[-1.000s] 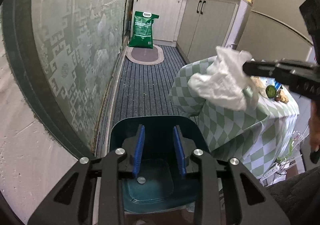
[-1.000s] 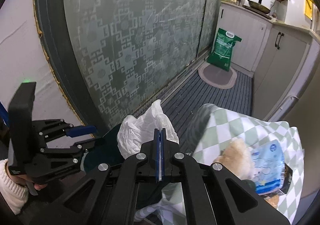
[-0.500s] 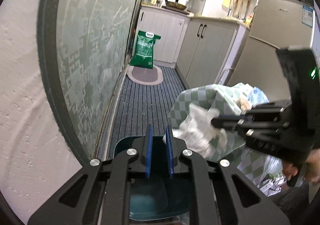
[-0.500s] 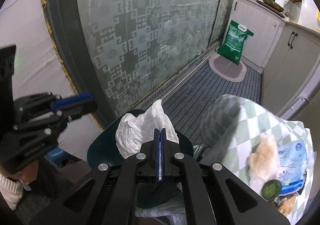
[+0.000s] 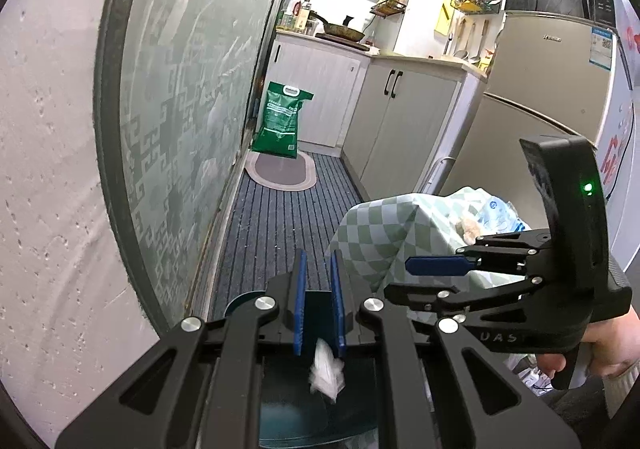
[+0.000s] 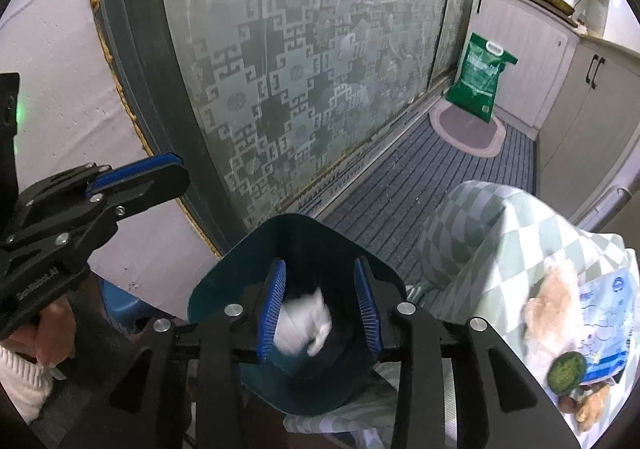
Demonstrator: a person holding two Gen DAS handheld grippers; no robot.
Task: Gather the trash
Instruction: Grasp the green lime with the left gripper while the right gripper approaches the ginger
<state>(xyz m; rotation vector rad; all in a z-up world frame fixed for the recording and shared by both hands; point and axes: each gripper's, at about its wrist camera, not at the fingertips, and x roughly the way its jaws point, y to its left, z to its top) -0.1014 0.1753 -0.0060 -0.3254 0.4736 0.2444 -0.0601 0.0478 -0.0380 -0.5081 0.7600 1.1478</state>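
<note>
A crumpled white tissue (image 6: 304, 325) is falling, blurred, into the dark teal bin (image 6: 224, 281) below. It also shows in the left wrist view (image 5: 327, 367) inside the bin (image 5: 288, 417). My right gripper (image 6: 318, 309) is open and empty right above the bin's mouth; it also shows in the left wrist view (image 5: 420, 275). My left gripper (image 5: 317, 303) is slightly open and empty above the bin's near side; it also shows in the right wrist view (image 6: 160, 177), left of the bin.
A table with a green checked cloth (image 6: 492, 249) stands right of the bin, carrying a blue packet (image 6: 608, 313), food scraps (image 6: 548, 305) and a green round item (image 6: 566, 371). A patterned glass door (image 6: 300, 69) runs along the left. A green sack (image 5: 282, 121) and cabinets (image 5: 400, 121) stand beyond.
My right gripper opened and let go of the tissue, which drops into the bin. My left gripper has tilted upward and opened a little.
</note>
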